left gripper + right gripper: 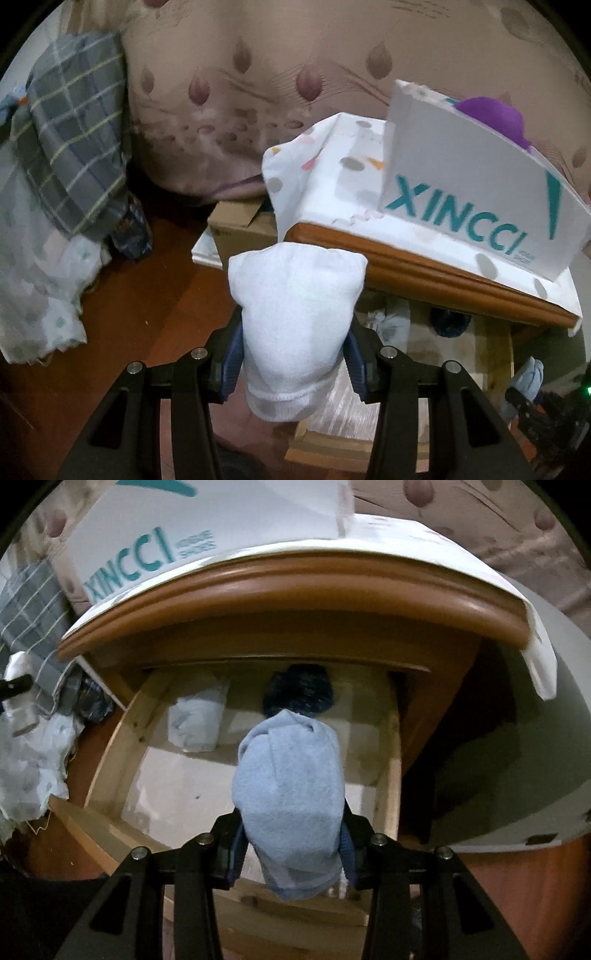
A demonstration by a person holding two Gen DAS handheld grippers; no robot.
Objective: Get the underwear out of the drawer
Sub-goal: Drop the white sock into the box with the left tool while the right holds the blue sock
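Two rolls are lifted clear: the left gripper (pixel 295 354) has its jaws pinching a white rolled cotton bundle (pixel 295 325) and the right gripper (pixel 291 845) pinches a light-blue rolled terry bundle (pixel 291 797), while a pale rolled bundle (pixel 197 720) and a dark navy fuzzy bundle (pixel 301 690) remain at the back edge of the open pale-wood drawer (pixel 110 753).

At the bottom of the left wrist frame the left tool (pixel 293 363) is seen as two black angular arms with triangular cut-outs, each topped by round silver screws, with ribbed blue pads inside. The right tool (pixel 291 845) is built alike, shown at the bottom of its frame.
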